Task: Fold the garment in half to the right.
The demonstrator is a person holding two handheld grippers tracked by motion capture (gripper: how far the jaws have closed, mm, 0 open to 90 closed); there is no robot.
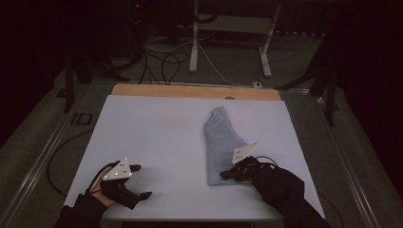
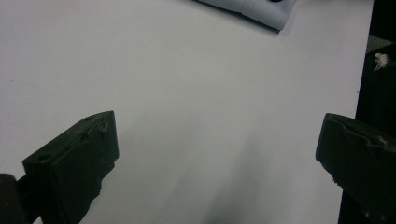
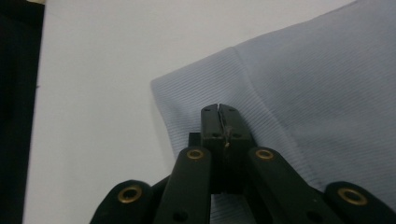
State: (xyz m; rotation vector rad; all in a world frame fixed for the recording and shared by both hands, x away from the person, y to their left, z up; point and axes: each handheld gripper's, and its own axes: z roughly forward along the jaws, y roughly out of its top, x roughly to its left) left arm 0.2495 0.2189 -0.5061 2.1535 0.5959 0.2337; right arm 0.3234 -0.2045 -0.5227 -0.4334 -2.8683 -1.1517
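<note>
Sock [image 1: 221, 142] alone on white tabletop [image 1: 157, 142]; nothing blocking.

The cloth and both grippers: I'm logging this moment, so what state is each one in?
Cloth: pale blue, ribbed, lying folded and flat on the white table.
Right gripper: jaws shut, tips down on the cloth's ribbed band near its corner; whether fabric is pinched between them can't be told.
Left gripper: jaws wide open, nothing between them, over bare table away from the cloth.
</note>
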